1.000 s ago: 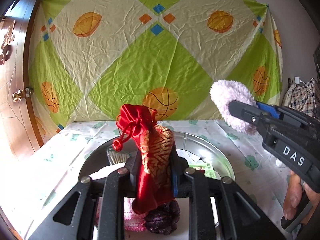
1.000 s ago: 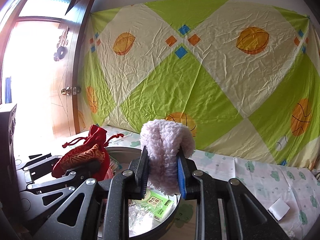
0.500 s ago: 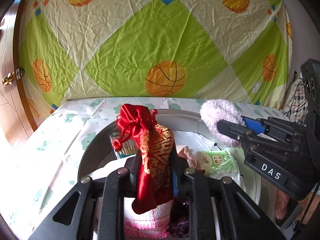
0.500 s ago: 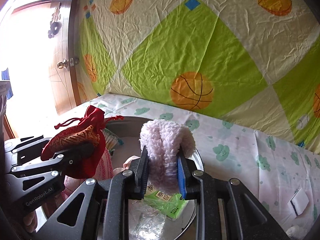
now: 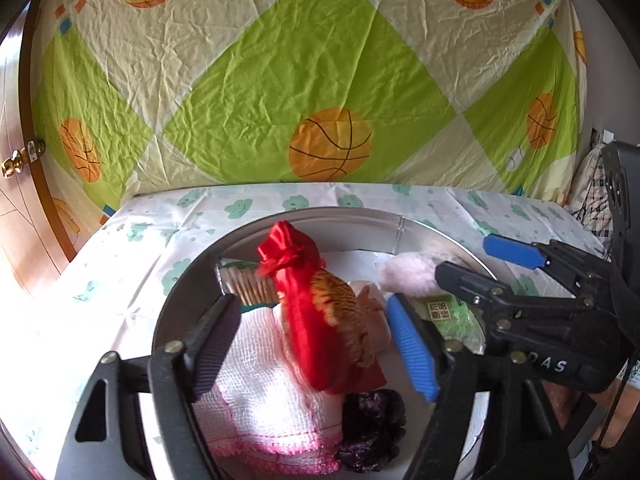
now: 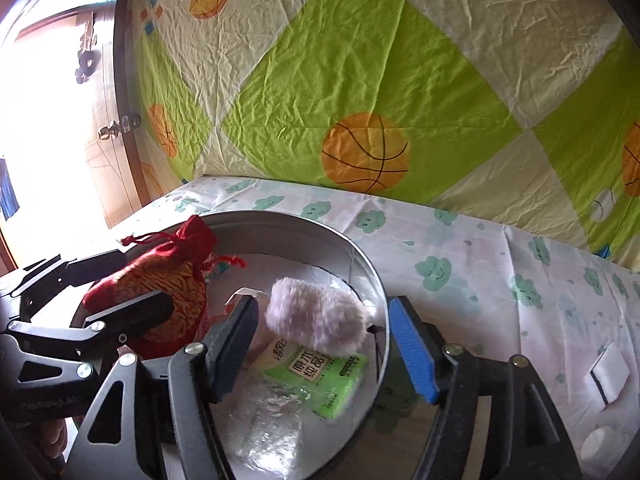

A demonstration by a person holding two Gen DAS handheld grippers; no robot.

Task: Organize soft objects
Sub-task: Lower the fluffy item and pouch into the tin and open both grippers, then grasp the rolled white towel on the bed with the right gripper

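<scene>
A round metal basin (image 5: 360,216) sits on the flowered tablecloth. Over it my left gripper (image 5: 312,340) has its jaws opening. The red and gold drawstring pouch (image 5: 308,312) lies blurred between them, and neither pad touches it. My right gripper (image 6: 322,340) is opening too. The pink fluffy pad (image 6: 316,320) is loose between its fingers, dropping onto a green tissue pack (image 6: 316,372) in the basin (image 6: 360,248). In the left wrist view the right gripper (image 5: 480,264) comes in from the right, beside the fluffy pad (image 5: 412,272). The right wrist view shows the pouch (image 6: 168,292) at the left.
The basin also holds a white and pink mesh cloth (image 5: 264,392), a dark purple item (image 5: 372,428), a pack of cotton swabs (image 5: 248,284) and a clear plastic bag (image 6: 268,432). A white block (image 6: 608,372) lies on the cloth at the right. A patterned sheet hangs behind; a wooden door stands left.
Both grippers have let go. The pouch has tipped over and dropped from the left jaws, and the fluffy pad has fallen from the right jaws. Both hands have come lower over the basin.
</scene>
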